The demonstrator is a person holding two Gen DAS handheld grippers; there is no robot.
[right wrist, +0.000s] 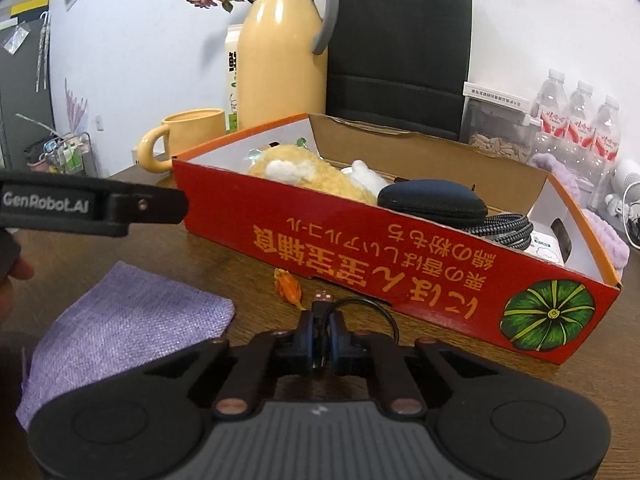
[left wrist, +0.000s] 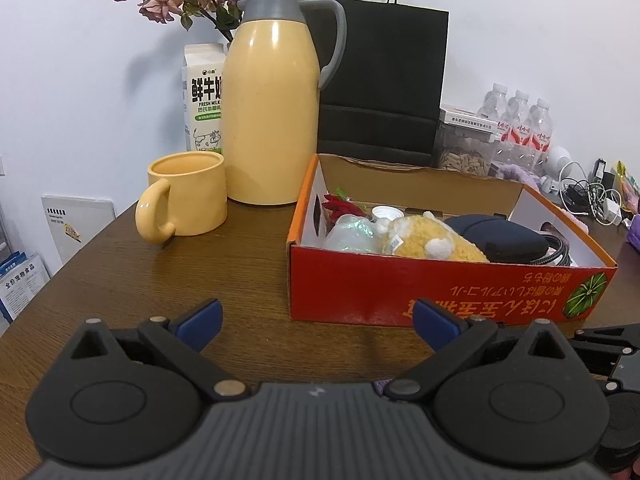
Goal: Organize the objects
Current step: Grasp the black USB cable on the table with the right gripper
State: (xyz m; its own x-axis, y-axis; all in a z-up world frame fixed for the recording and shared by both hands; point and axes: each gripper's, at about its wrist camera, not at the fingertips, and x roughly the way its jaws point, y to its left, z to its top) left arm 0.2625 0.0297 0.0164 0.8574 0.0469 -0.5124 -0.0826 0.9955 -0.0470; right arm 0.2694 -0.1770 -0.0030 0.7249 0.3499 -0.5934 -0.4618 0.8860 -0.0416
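Two handheld grippers work over a wooden table (left wrist: 248, 264) beside a red cardboard box (right wrist: 360, 248). With its blue pads closed, the right gripper (right wrist: 320, 334) pinches a short black USB cable (right wrist: 362, 305) lying on the tabletop just in front of the box. With jaws spread wide and nothing between them, the left gripper (left wrist: 318, 320) hovers above the wood. Inside the box lie a yellow plush toy (left wrist: 432, 240) and a dark zip case (left wrist: 496, 236). A lilac cloth pouch (right wrist: 120, 328) rests left of the cable, and a yellow mug (left wrist: 188, 196) stands beside a yellow thermos jug (left wrist: 272, 112).
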